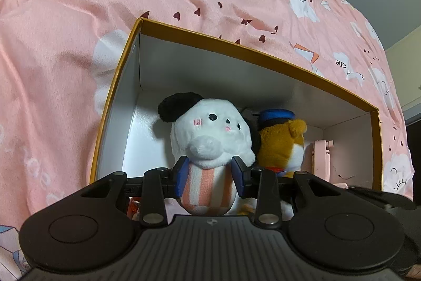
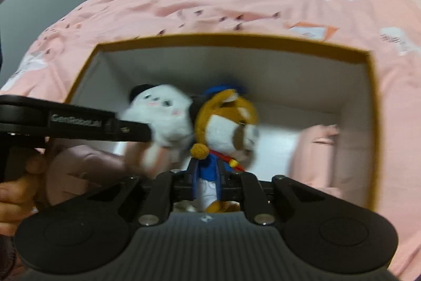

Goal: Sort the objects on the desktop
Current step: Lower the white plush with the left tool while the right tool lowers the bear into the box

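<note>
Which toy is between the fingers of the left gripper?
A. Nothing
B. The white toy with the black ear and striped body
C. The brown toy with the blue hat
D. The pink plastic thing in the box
B: in the left wrist view, the left gripper has its blue pads on both sides of the striped body of the white toy, inside the box.

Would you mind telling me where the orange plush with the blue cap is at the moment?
In both wrist views the orange plush is inside the yellow-rimmed box, right of the white plush and left of a pink item, clamped in the right tongs.
</note>
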`<state>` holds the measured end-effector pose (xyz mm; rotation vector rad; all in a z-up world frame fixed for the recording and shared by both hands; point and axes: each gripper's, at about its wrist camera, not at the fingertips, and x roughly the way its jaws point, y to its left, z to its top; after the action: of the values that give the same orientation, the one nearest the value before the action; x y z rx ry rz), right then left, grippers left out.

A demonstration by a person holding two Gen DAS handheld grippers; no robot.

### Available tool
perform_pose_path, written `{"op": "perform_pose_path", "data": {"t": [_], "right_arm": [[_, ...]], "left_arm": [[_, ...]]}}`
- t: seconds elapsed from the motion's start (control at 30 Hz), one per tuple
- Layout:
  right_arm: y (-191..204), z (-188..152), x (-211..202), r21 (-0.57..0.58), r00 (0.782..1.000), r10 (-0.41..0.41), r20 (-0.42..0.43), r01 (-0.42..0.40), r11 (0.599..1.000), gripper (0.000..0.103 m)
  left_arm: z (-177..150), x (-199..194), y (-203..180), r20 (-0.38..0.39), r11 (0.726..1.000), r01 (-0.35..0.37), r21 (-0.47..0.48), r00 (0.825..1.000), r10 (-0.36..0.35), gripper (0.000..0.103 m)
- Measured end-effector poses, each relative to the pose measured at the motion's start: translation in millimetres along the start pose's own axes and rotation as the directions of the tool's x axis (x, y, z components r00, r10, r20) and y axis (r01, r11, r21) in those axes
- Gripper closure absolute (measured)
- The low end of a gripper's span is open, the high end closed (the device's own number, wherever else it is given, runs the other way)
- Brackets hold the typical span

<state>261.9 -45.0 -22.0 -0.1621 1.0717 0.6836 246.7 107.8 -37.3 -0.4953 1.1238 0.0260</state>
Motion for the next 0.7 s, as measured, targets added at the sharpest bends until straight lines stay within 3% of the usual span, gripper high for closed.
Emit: {"op": "perform_pose_path", "data": {"t": [0.2, 0.4, 0.57, 0.7], "right_arm": [[0, -2, 13, 0.009, 1.0, 0.019, 0.014, -0.019, 1.0, 0.09], [1, 3, 19, 0.022, 0.999, -0.042, 0.005, 0.042, 0.999, 0.092], [19, 5, 23, -0.093, 0.994, -0.107, 0.001, 0.107, 0.99, 0.091], [14, 2, 14, -0.067, 0.996, -0.094, 0.011, 0.094, 0.993, 0.089]], "left_arm": [[-3, 2, 0, -0.004, 1.0, 0.007, 0.001, 1.0, -0.007, 0.062], [-2, 5, 0, 0.008, 1.0, 0.005, 0.001, 1.0, -0.005, 0.062], [-4, 5, -3, 0.025, 1.0, -0.01, 0.029, 1.0, 0.009, 0.062], [-5, 1, -5, 0.043, 0.998, -0.012, 0.054, 0.999, 0.01, 0.062]]}}
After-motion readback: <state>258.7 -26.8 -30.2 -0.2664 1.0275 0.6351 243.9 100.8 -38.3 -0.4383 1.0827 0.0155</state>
